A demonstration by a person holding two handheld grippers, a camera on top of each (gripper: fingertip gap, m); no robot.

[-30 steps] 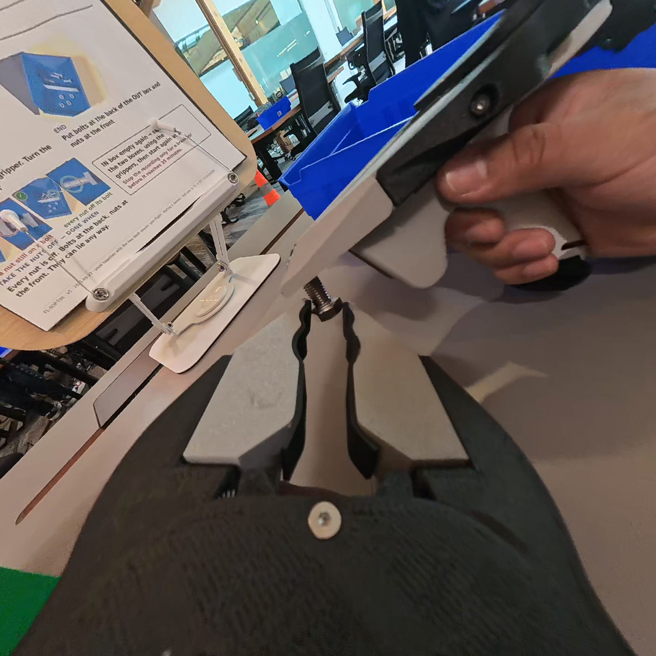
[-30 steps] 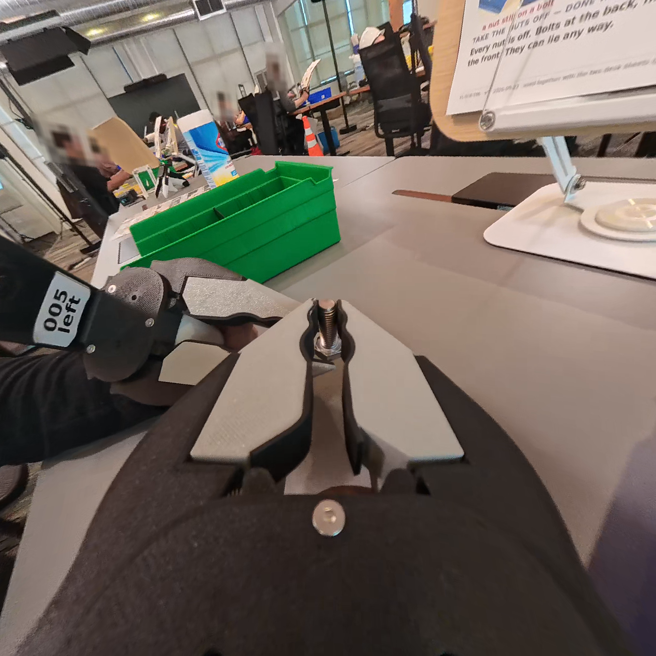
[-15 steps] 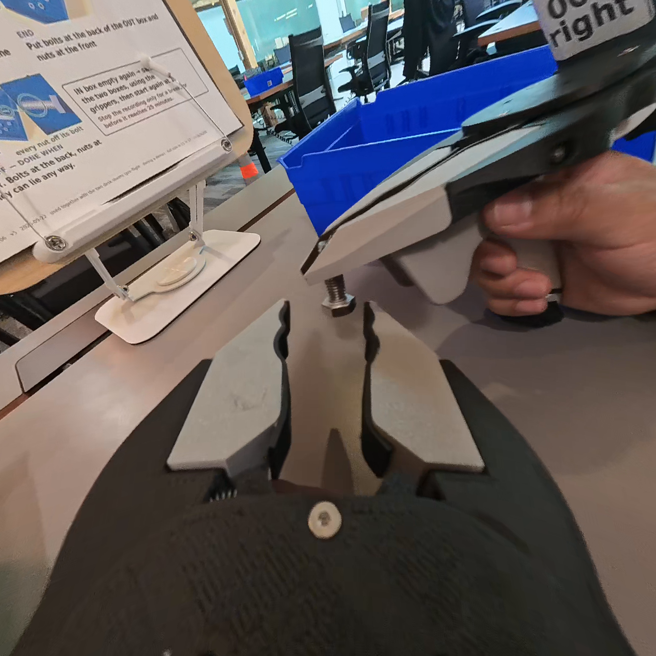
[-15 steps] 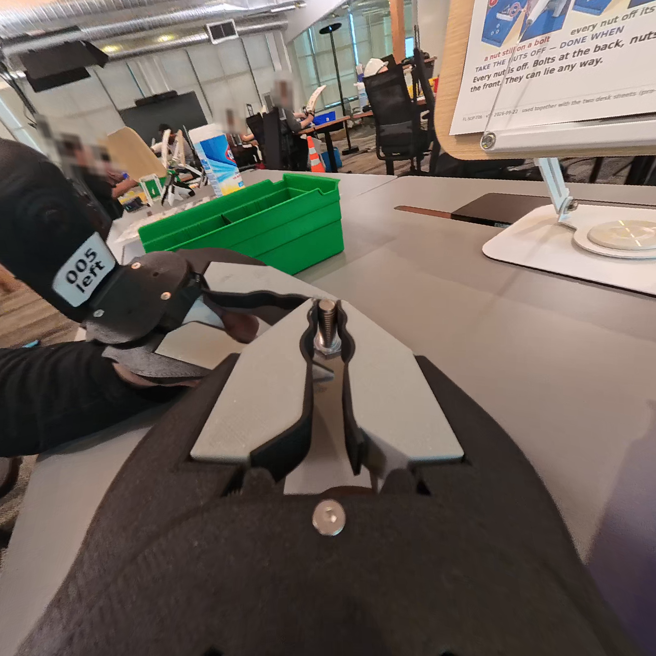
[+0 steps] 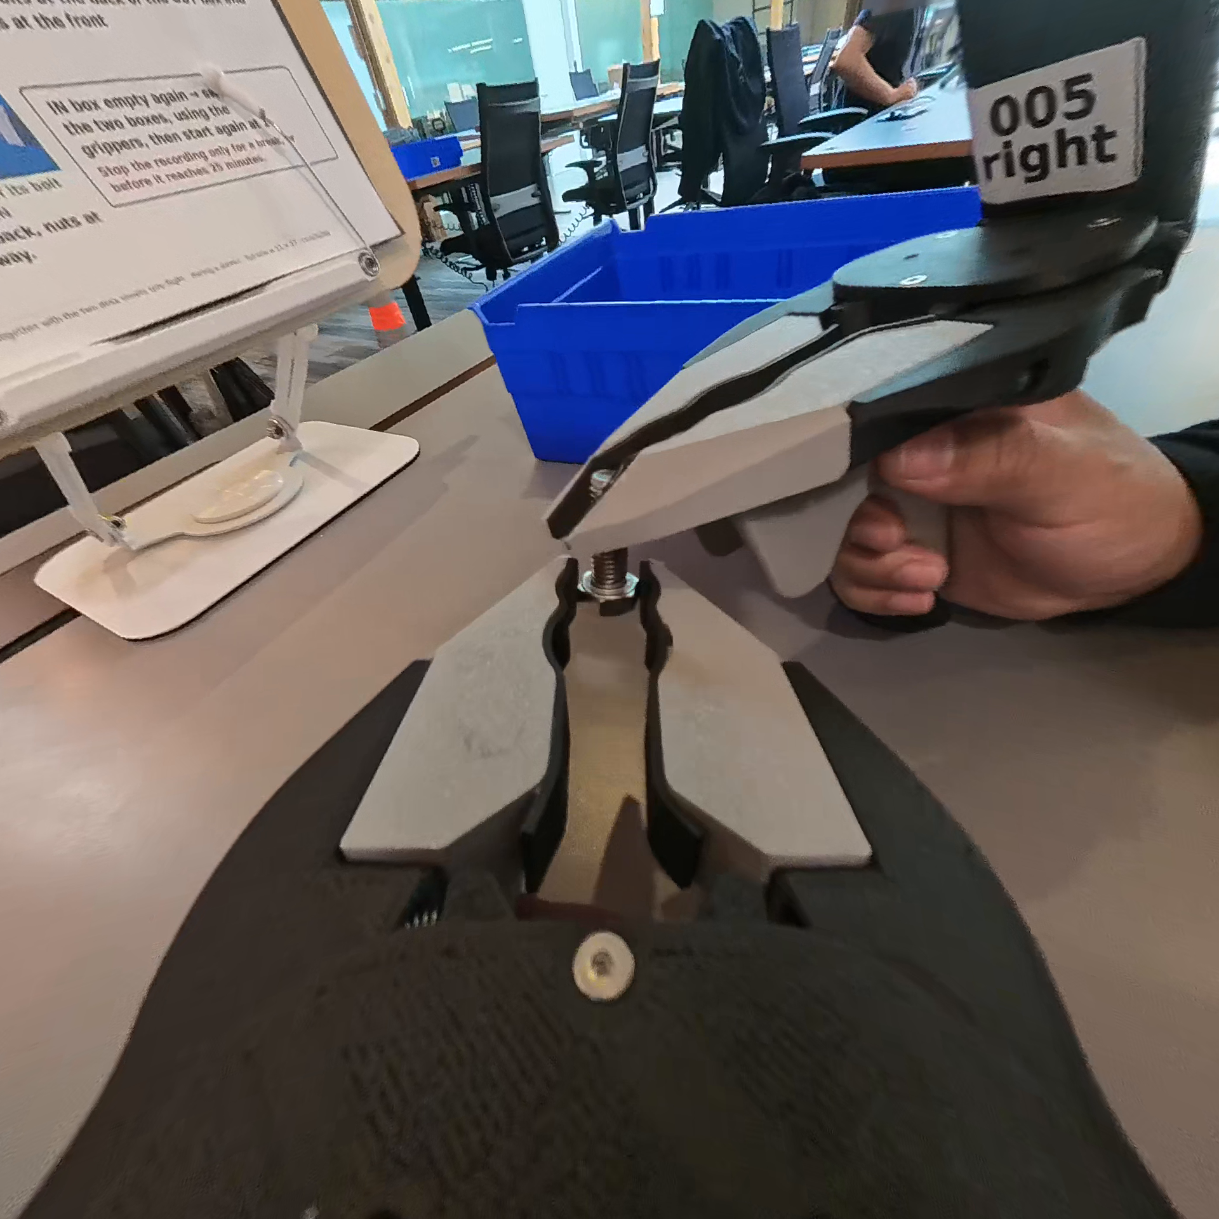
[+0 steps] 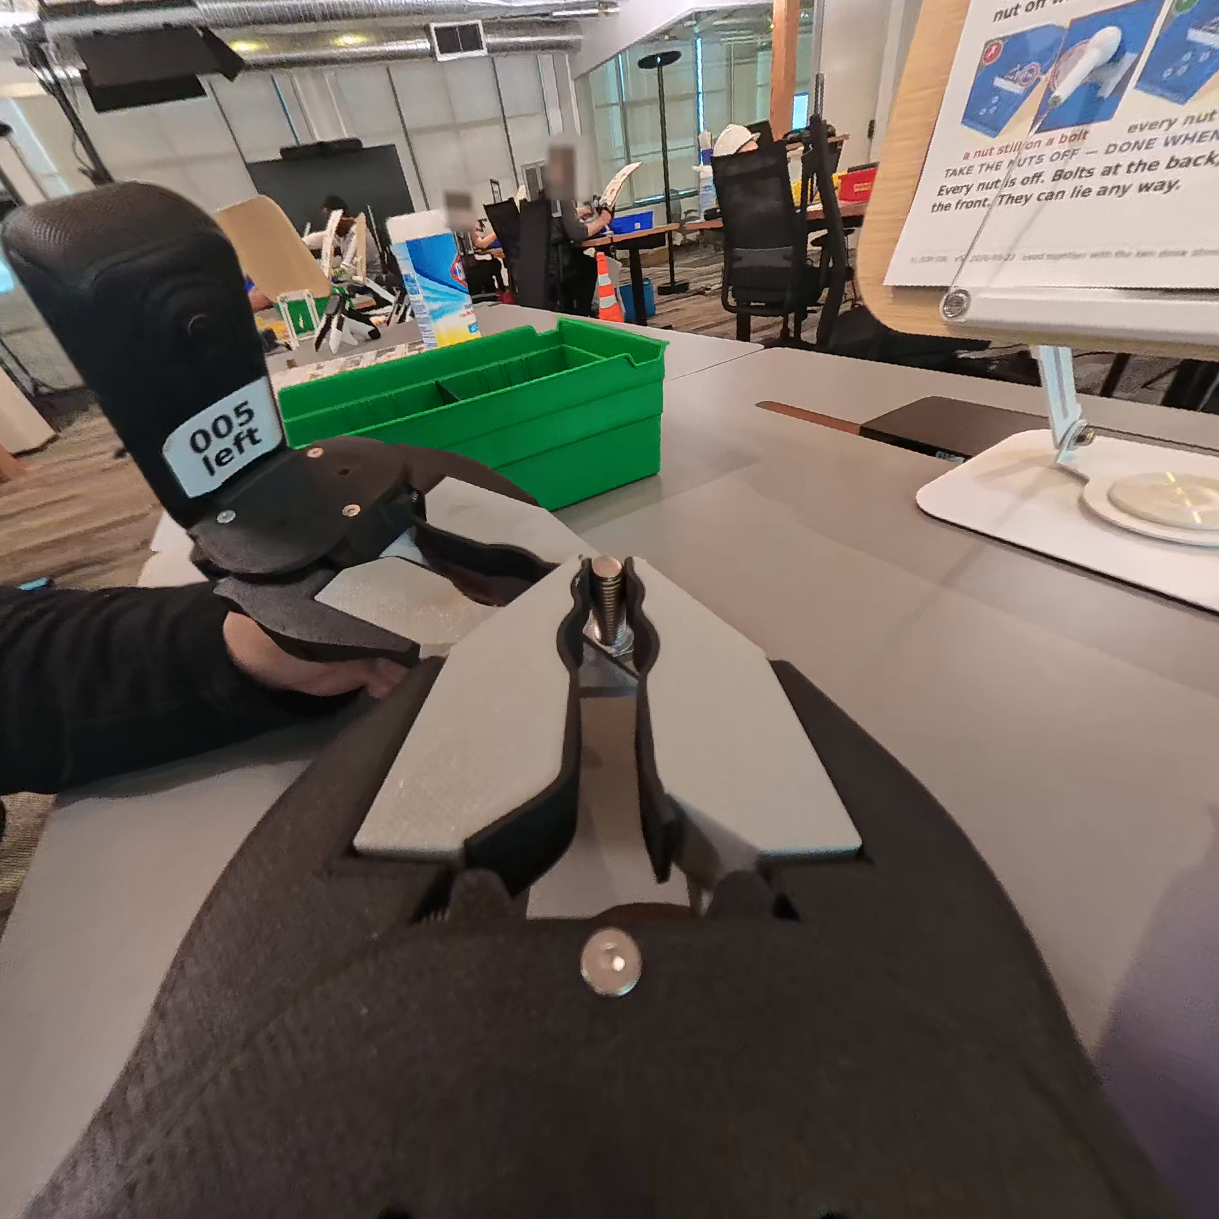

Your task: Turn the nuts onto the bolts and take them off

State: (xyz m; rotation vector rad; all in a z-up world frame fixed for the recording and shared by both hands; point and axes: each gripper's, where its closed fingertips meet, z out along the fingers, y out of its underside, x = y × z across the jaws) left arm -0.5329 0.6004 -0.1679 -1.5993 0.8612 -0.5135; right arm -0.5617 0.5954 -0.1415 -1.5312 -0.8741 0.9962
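Note:
My right gripper (image 6: 607, 587) is shut on the threaded shaft of a steel bolt (image 6: 607, 597) and holds it upright above the grey table (image 6: 857, 659). The bolt's tip shows between the pads, and a nut (image 6: 618, 638) sits lower on the thread. In the left wrist view the right gripper (image 5: 580, 504) comes in from the right, held by a hand, with the bolt (image 5: 610, 565) hanging below its fingers. My left gripper (image 5: 608, 588) is level under it. Its black pads press on both sides of the nut (image 5: 608, 586).
A blue bin (image 5: 659, 343) stands behind the right gripper. A green divided bin (image 6: 528, 422) stands behind the left gripper. A white stand (image 5: 218, 488) with an instruction sheet is at the back, also seen in the right wrist view (image 6: 1055, 501). Office chairs and desks lie beyond. Only a small space, under 4 cm, lies between the two pairs of fingers.
My left gripper let go of the nut, opened wide and swung back level, then came together on the nut once more. The right gripper kept hold of the bolt throughout.

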